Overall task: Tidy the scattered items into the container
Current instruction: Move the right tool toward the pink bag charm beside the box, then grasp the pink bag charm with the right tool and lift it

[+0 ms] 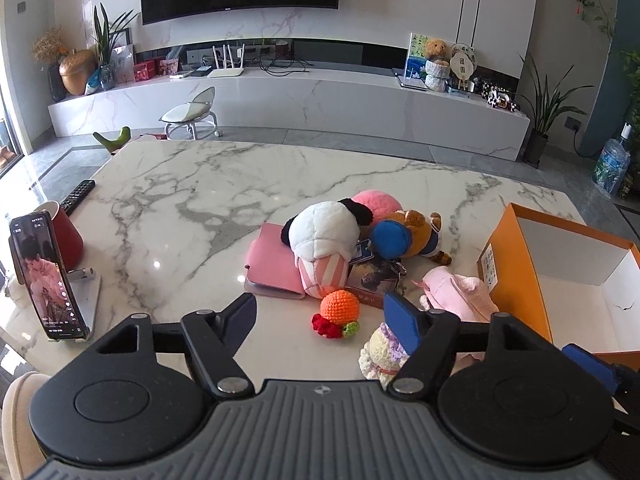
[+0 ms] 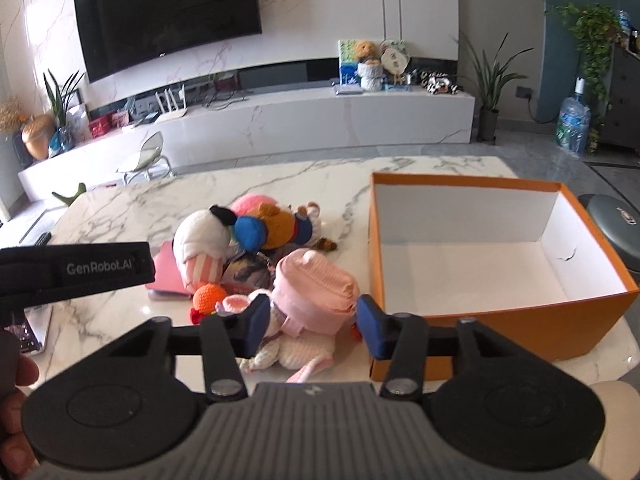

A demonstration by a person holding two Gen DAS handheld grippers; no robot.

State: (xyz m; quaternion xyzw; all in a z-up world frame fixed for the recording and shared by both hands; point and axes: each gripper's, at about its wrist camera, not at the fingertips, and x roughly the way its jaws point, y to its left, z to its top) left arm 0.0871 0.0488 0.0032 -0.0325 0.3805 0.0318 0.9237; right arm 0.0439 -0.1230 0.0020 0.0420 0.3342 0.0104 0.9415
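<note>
A pile of toys lies on the marble table (image 1: 180, 200): a panda plush (image 1: 320, 236), a brown bear with a blue cap (image 1: 404, 236), a pink wallet (image 1: 272, 264), an orange crochet fruit (image 1: 340, 308), a pink hat (image 2: 316, 292) and a cream crochet doll (image 2: 296, 348). The orange box (image 2: 500, 320) stands open and empty at the right. My left gripper (image 1: 322, 320) is open just before the orange fruit. My right gripper (image 2: 312, 324) is open, its fingers either side of the pink hat and doll.
A phone on a stand (image 1: 48, 280), a red cup (image 1: 66, 232) and a remote (image 1: 78, 196) sit at the table's left. A grey round bin (image 2: 616, 228) stands beyond the box. The left gripper's strap (image 2: 76, 268) crosses the right wrist view.
</note>
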